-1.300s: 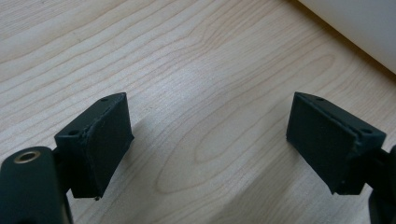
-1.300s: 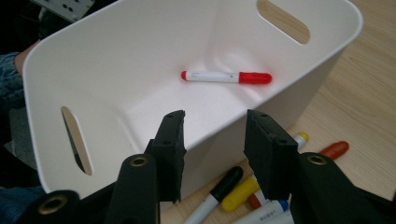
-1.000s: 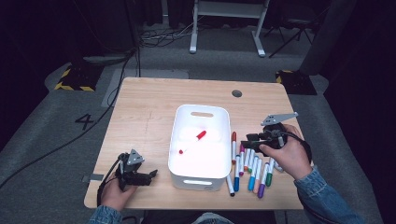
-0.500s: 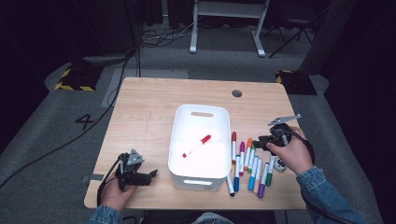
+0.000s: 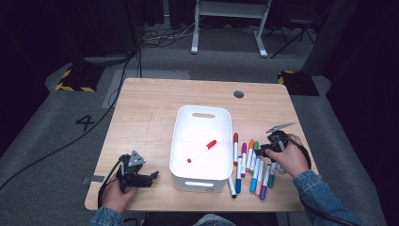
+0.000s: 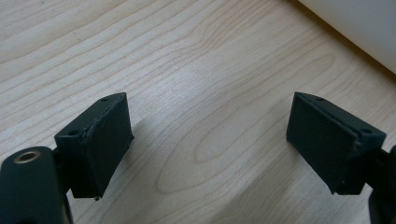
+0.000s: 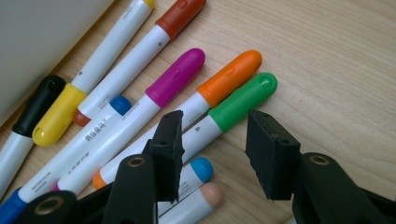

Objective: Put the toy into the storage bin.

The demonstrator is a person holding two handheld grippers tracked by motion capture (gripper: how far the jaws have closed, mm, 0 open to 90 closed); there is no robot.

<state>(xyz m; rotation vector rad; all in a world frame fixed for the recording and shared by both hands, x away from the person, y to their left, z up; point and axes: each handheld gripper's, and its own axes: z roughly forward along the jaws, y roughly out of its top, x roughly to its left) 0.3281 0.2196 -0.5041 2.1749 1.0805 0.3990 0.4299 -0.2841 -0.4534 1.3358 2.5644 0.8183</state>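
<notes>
Jaws of the right gripper (image 7: 212, 154) stand partly open and empty, straddling the green pen (image 7: 233, 109), whose long axis runs between them toward the cap. That pen lies in the row beside the bin (image 5: 200, 141), where 1 red pen (image 5: 203, 150) rests. Left gripper (image 6: 208, 144), wide open and empty, sits far off.

Light falls from overhead on the bench (image 5: 150, 117), while the surrounding floor (image 5: 56, 155) stays dim. Glare washes out the white bin (image 5: 188, 141). Both claw views look sharp, with soft shadows.
</notes>
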